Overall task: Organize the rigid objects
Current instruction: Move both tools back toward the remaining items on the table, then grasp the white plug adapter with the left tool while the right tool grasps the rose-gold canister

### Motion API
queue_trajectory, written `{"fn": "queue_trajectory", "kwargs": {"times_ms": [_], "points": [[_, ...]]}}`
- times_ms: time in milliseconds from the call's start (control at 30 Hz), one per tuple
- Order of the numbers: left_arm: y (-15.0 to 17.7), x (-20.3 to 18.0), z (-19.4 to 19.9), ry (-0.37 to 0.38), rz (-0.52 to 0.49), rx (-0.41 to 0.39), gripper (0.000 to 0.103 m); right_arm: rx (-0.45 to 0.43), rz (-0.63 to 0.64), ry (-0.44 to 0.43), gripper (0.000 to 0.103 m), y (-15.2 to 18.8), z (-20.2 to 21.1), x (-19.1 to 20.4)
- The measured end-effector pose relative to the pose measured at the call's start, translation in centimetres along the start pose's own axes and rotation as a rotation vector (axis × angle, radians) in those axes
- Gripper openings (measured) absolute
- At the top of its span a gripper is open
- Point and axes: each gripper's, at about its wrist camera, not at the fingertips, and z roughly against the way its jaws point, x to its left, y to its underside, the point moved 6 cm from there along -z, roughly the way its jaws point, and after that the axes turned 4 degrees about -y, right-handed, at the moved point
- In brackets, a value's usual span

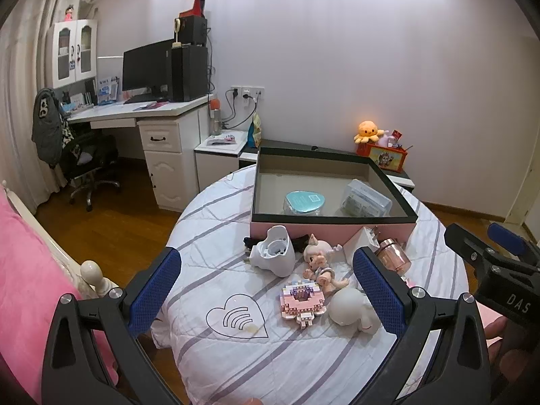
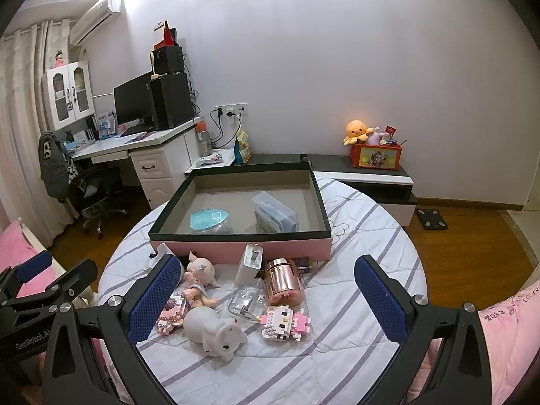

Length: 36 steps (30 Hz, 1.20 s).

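Black frames, blue textured fingers (image 1: 158, 290), silver screws

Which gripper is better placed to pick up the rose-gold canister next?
Right, probably. The rose-gold canister lies between the open right gripper fingers, slightly left of middle. In the left gripper view the canister sits half hidden behind its right finger. Both are empty.

We see a white bedcover (image 2: 354, 337) with grey-purple stripes and one heart outline (image 1: 236, 317). The box (image 2: 236, 249) is pink outside, with a black rim and a beige inside. In it lies a teal lid (image 2: 206, 217). In front stand a rose-gold can (image 2: 283, 281), a white elephant figure (image 2: 216, 332) and a pink-white brick toy (image 2: 287, 322). The fingers (image 2: 381, 300) carry blue dotted pads. The plush octopus (image 2: 357, 131) is orange.
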Motion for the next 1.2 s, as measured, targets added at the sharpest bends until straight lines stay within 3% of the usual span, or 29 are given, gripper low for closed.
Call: {"fn": "queue_trajectory", "kwargs": {"times_ms": [267, 533, 933, 1100, 1200], "points": [[0.9, 0.1, -2.0, -0.007, -0.003, 0.045, 0.103, 0.042, -0.011, 0.02, 0.103, 0.6, -1.7, -1.3], [2.6, 0.2, -7.0, -0.025, -0.003, 0.137, 0.103, 0.172, -0.035, 0.049, 0.103, 2.8, -6.0, -4.1], [3.5, -0.2, -13.9, -0.036, 0.003, 0.229, 0.103, 0.289, -0.044, 0.004, 0.103, 4.3, -12.2, -4.8], [3.9, -0.7, -15.8, -0.025, 0.007, 0.259, 0.103, 0.318, -0.05, -0.021, 0.092, 4.7, -13.7, -4.7], [4.0, -1.0, -16.8, -0.015, 0.008, 0.273, 0.1, 0.344, -0.063, -0.034, 0.077, 5.2, -14.8, -4.8]]}}
